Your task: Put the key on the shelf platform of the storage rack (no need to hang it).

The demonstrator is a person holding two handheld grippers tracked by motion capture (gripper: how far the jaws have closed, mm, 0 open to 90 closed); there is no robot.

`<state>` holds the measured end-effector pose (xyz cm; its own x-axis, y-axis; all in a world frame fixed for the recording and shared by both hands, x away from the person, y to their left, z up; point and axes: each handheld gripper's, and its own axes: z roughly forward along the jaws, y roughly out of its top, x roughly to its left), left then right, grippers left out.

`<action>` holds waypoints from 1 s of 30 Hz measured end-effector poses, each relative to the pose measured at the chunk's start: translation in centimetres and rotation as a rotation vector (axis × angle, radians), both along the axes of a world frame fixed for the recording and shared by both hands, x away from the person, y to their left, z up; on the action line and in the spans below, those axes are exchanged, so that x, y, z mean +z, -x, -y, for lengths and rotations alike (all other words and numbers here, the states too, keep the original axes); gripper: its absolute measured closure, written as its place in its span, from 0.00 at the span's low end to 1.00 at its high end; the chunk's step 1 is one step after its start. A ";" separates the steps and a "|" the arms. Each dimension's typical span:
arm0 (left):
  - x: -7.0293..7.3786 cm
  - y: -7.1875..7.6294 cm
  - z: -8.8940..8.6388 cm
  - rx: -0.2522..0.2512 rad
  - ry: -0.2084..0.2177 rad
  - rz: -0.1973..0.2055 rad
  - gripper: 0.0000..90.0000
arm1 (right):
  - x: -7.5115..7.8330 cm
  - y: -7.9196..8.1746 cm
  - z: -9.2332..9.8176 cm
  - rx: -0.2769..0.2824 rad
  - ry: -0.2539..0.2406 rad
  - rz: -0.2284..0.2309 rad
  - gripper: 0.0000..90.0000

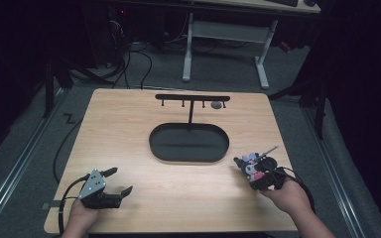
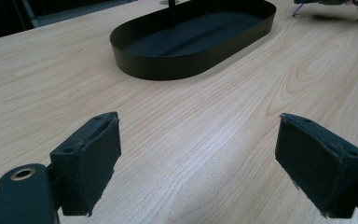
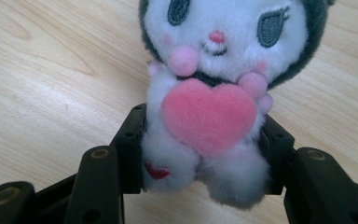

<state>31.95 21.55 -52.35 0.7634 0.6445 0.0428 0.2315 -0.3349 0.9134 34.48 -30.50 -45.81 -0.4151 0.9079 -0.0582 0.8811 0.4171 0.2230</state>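
Right gripper view: claw point(image 3: 205, 154) squeezes plush toy point(image 3: 214, 93).

Fluffy plush toy point(image 3: 205, 116); matt black tray point(image 2: 177, 70); smooth wood-grain table point(image 2: 214, 140)

On the table point(image 1: 129, 129), an oval tray point(image 1: 189, 143) sits at centre with a hook stand point(image 1: 192, 99) rising at its 12 o'clock edge; a plush toy point(image 1: 252, 166) lies at the tray's 4 o'clock, the left gripper point(image 1: 116, 181) at 7 o'clock.
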 end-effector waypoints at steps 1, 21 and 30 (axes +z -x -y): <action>0.0 0.0 0.0 0.000 -0.001 -0.001 0.16 | 0.2 0.0 0.0 0.005 0.000 0.001 0.54; 0.0 0.1 0.0 0.002 -0.001 0.007 0.16 | 2.2 -0.7 -1.5 0.030 -0.028 0.050 0.54; 0.3 0.2 -0.1 0.010 0.013 0.017 0.16 | 2.6 -1.5 -2.6 0.052 -0.032 0.057 0.54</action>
